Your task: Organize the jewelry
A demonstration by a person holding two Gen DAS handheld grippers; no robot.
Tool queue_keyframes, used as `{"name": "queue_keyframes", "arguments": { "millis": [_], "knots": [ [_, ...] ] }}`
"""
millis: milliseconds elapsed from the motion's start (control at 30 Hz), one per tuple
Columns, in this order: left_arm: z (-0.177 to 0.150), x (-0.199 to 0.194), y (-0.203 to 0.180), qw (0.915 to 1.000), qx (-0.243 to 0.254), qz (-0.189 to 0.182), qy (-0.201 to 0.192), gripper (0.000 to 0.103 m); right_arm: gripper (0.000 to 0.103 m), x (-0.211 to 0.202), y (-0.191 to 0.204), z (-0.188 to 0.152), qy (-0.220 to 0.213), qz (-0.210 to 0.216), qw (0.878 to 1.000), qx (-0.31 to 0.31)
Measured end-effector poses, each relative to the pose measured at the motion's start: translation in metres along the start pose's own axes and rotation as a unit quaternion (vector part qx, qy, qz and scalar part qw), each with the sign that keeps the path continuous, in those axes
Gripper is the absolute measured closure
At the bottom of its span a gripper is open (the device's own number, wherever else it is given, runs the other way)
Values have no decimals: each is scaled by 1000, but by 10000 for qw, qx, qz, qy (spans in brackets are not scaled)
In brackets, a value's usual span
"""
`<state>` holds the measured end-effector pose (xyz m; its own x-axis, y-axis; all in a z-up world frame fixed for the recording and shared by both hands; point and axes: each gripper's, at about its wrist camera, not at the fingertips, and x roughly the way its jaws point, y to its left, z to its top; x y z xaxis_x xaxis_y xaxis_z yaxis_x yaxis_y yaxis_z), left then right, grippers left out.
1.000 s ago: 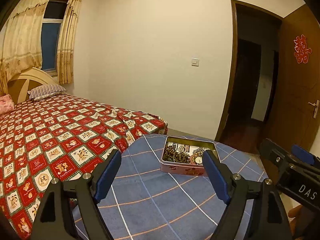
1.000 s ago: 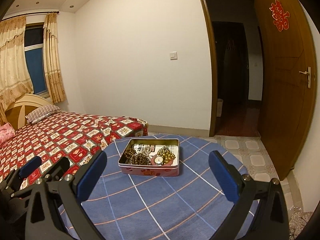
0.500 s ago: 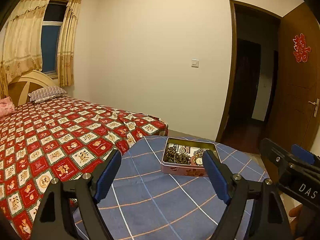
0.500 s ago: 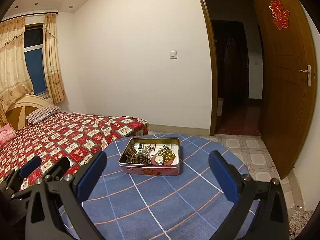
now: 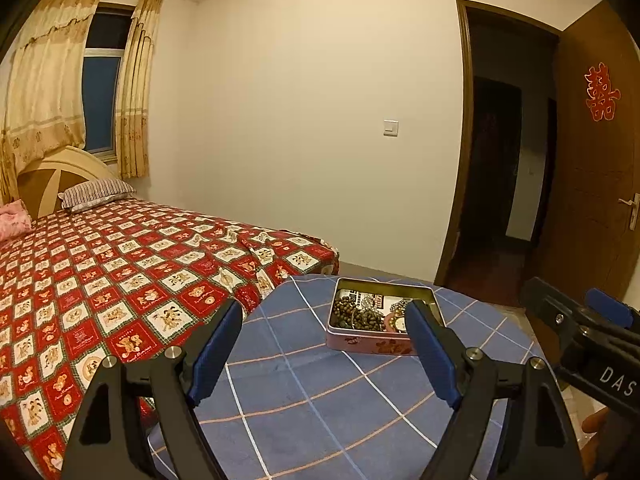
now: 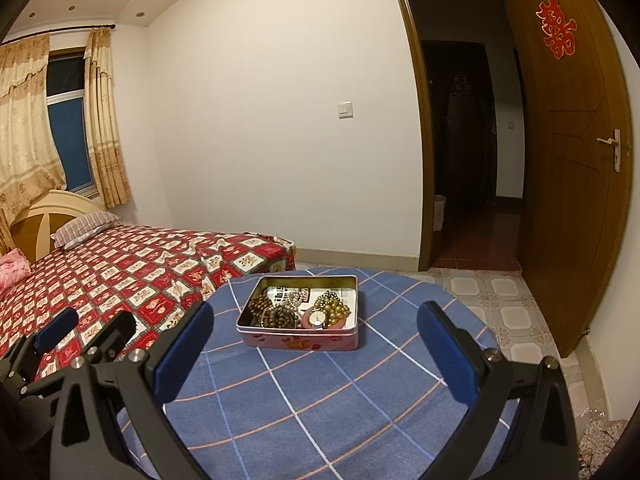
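Observation:
An open pink tin box (image 6: 298, 342) (image 5: 368, 346) stands on the far half of a round table with a blue checked cloth (image 6: 320, 400) (image 5: 304, 400). It holds dark bead bracelets (image 6: 276, 314) (image 5: 356, 316), golden beads (image 6: 334, 308) and a small watch (image 6: 317, 319). My left gripper (image 5: 326, 340) is open and empty, held above the table short of the tin. My right gripper (image 6: 316, 338) is open and empty, also short of the tin. Each gripper shows at the edge of the other's view.
A bed with a red patterned cover (image 5: 100, 280) (image 6: 120, 272) touches the table's left side. An open wooden door (image 6: 576, 180) and a dark doorway (image 6: 468, 140) lie to the right, with tiled floor (image 6: 508, 304) beyond the table.
Both cameras have tilted up slightly, so the tin and table sit a little lower in view. Both grippers stay open and empty.

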<state>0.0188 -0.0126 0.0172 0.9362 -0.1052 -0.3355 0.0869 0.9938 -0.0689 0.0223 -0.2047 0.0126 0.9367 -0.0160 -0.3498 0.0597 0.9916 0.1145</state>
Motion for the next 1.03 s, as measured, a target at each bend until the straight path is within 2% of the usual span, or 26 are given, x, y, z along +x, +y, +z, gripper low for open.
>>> {"name": "queue_keyframes", "arguments": {
  "millis": [333, 767, 1033],
  "knots": [
    [-1, 2, -9, 9982, 437, 378, -174, 19, 0, -1, -4, 0, 1, -83, 10000, 43],
    [1, 3, 0, 9998, 110, 59, -125, 20, 0, -1, -5, 1, 44, -82, 9999, 63],
    [-6, 12, -7, 9991, 332, 256, -13, 19, 0, 8, -7, -1, 218, -106, 9997, 71]
  ]
}}
